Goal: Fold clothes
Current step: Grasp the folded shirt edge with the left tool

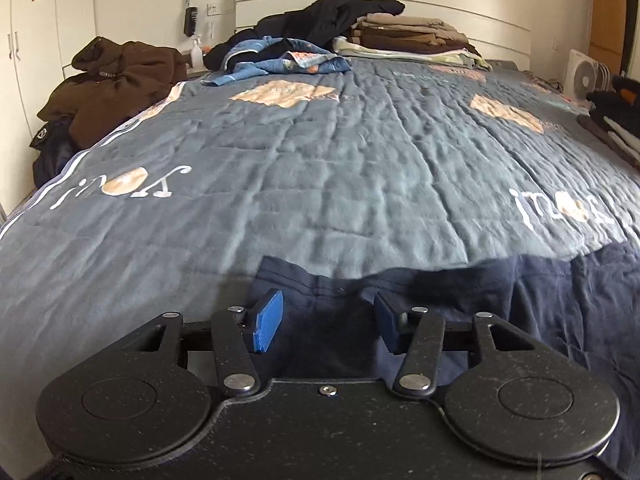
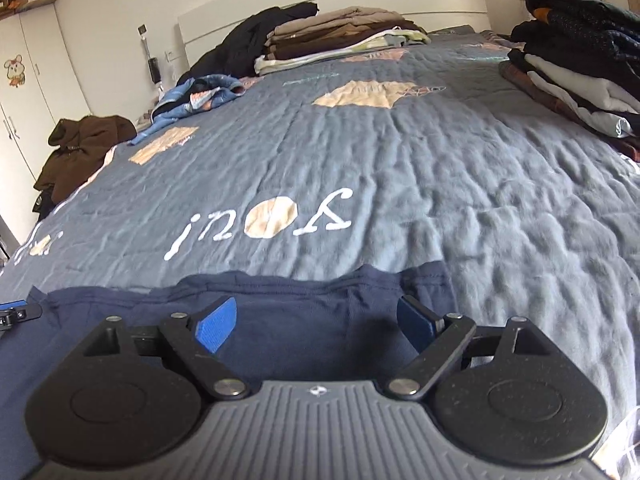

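A navy garment (image 1: 540,300) lies flat along the near edge of the grey-blue quilt (image 1: 340,160). My left gripper (image 1: 326,300) hovers over the garment's left part. Its blue pads stand partly apart with navy cloth lying between and under them, and they do not press on it. In the right wrist view the same navy garment (image 2: 360,284) ends just right of my right gripper (image 2: 316,304), which stands wide open over the cloth with nothing gripped. A bit of the left gripper (image 2: 16,312) shows at the left edge of that view.
A folded stack (image 2: 580,80) sits at the bed's right side. Another folded pile (image 1: 404,36), a black jacket (image 1: 340,12) and a blue patterned garment (image 1: 280,60) lie near the headboard. A brown jacket (image 1: 116,88) is heaped beside the bed on the left.
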Available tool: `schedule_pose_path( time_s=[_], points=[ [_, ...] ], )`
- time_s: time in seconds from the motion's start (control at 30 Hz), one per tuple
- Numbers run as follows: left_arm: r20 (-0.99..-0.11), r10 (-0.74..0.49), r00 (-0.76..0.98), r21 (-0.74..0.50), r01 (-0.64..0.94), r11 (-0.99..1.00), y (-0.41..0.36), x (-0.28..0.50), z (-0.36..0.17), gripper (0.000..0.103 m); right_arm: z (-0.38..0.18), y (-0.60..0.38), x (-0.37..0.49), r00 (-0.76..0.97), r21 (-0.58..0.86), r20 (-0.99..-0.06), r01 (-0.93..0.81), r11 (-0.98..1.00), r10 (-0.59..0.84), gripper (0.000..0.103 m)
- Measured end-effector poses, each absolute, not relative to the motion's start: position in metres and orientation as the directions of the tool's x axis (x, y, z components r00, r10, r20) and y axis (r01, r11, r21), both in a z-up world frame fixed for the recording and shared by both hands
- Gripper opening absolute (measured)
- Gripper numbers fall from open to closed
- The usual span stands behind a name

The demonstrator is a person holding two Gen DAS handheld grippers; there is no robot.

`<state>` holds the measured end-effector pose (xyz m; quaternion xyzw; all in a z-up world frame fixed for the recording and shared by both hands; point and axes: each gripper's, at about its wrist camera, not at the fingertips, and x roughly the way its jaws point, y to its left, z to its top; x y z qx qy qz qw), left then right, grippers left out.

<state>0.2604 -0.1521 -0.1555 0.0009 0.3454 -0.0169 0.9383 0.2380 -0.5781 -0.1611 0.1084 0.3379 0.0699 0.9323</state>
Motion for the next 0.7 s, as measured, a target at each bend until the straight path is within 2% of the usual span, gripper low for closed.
schedule_pose_path(
  time_s=[0.17,0.2,0.23,0.3,0.33,0.7],
  points=[
    [-0.679,-0.026,0.734,0.022,0.055,0.998,-0.157,0.269,-0.171,0.048,-0.156,-0.589,0.237,0.77,0.244,-0.611,-0.038,0.969,0.184,0.087],
    [-0.684,-0.024,0.729,0.033,0.063,0.997,-0.16,0.271,-0.174,0.042,-0.157,-0.59,0.238,0.768,0.245,-0.616,-0.028,0.969,0.178,0.087],
    [-0.689,-0.021,0.725,0.043,0.071,0.997,-0.162,0.272,-0.178,0.031,-0.159,-0.592,0.238,0.765,0.25,-0.62,-0.021,0.968,0.176,0.087],
    [-0.681,-0.02,0.732,0.059,0.082,0.995,-0.166,0.273,-0.178,0.018,-0.161,-0.594,0.238,0.763,0.25,-0.623,-0.019,0.968,0.176,0.087],
    [-0.673,-0.004,0.739,0.072,0.072,0.995,-0.166,0.273,-0.177,0.007,-0.163,-0.594,0.238,0.762,0.238,-0.626,-0.017,0.971,0.167,0.087],
    [-0.632,0.021,0.775,0.006,-0.023,1.0,-0.138,0.281,-0.159,0.007,-0.189,-0.61,0.247,0.73,0.21,-0.675,0.047,0.977,0.11,0.087]
  ],
)
